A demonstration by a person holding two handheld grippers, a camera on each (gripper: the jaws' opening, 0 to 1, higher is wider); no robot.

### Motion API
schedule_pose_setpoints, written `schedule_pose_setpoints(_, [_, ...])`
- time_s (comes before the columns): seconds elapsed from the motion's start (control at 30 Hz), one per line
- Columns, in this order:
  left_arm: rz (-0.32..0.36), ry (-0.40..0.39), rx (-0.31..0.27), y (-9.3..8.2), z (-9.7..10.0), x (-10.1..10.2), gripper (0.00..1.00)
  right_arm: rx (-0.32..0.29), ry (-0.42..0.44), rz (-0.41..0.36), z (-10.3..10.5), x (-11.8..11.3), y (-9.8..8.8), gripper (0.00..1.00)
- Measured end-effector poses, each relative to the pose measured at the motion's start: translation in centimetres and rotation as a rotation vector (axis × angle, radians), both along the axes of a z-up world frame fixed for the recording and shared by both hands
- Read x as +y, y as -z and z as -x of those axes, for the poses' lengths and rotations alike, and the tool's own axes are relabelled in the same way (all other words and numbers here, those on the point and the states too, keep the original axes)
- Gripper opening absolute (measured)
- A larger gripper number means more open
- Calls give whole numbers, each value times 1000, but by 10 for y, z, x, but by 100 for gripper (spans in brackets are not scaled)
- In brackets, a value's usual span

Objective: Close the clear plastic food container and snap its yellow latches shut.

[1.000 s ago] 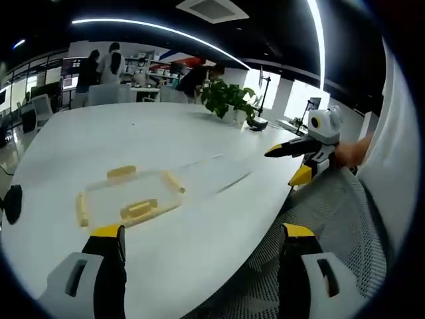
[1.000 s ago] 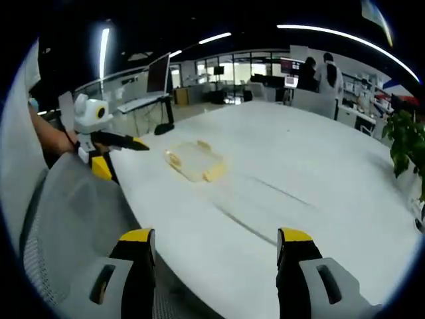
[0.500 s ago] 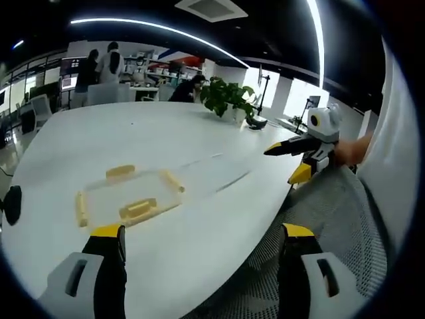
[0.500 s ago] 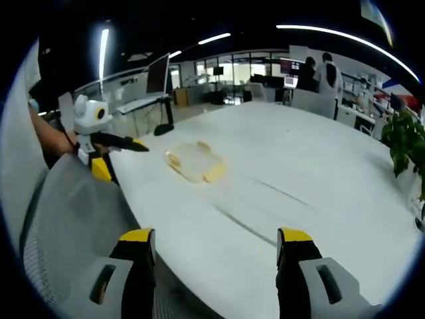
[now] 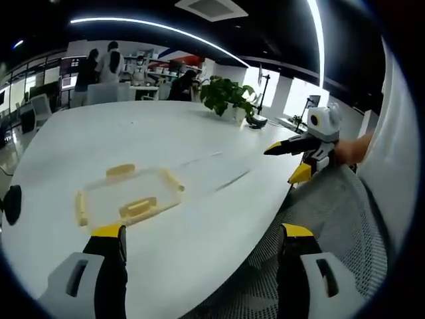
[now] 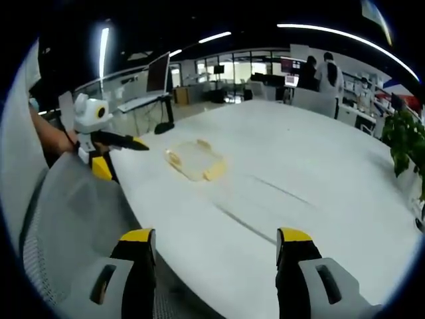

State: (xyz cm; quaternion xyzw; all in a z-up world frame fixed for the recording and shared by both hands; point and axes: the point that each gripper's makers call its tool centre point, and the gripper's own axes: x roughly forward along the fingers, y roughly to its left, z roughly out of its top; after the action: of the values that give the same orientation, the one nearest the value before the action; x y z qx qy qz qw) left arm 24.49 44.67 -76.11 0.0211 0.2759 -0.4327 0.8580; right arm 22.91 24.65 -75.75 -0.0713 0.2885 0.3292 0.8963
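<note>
The left gripper view looks from the near edge of the white table across its top toward the far office, its own jaws rising wide apart at the bottom of the frame. The container lies near, in the lower left of the frame. The right gripper enters at the right, beside a mesh chair

The right gripper view looks from farther off along the same edge. The container sits small, left of centre, and the left gripper enters at the left. Both views share the table, container, chair and plant
</note>
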Motion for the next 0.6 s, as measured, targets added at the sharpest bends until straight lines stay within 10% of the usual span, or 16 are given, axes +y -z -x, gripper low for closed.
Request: schedule_pose_setpoints(0.6, [-8, 1, -3, 1, 0, 1, 95, 5, 11, -6, -1, -1, 0, 74])
